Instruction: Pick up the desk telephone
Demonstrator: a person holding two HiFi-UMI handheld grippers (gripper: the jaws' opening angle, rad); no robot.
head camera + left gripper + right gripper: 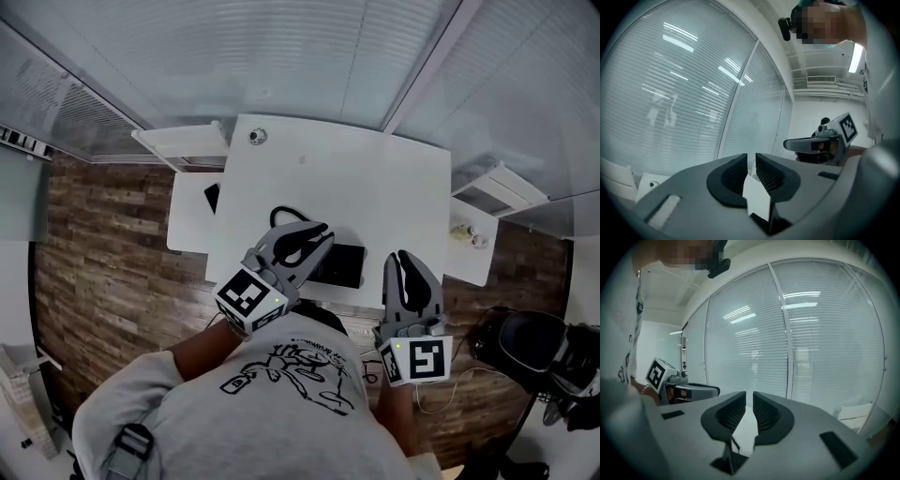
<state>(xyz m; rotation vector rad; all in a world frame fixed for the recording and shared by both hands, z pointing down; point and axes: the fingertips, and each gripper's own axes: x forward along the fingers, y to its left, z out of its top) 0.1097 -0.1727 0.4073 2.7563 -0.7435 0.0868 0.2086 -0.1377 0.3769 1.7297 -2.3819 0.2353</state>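
Note:
In the head view the black desk telephone (343,266) lies near the front edge of the white desk (375,178), with its black cord (284,214) looped behind it. My left gripper (322,231) hovers over the telephone's left part and hides it; its jaws stand close together with nothing between them (751,158). My right gripper (402,256) is just right of the telephone, apart from it, jaws together and empty (749,395). Neither gripper view shows the telephone; each shows the other gripper (820,143) (686,390) and window blinds.
A small round object (259,137) sits at the desk's far left corner. A lower white side table (192,220) with a dark item (212,197) adjoins the desk on the left. White shelves (502,187) stand at both sides. A black chair (534,342) is at the right.

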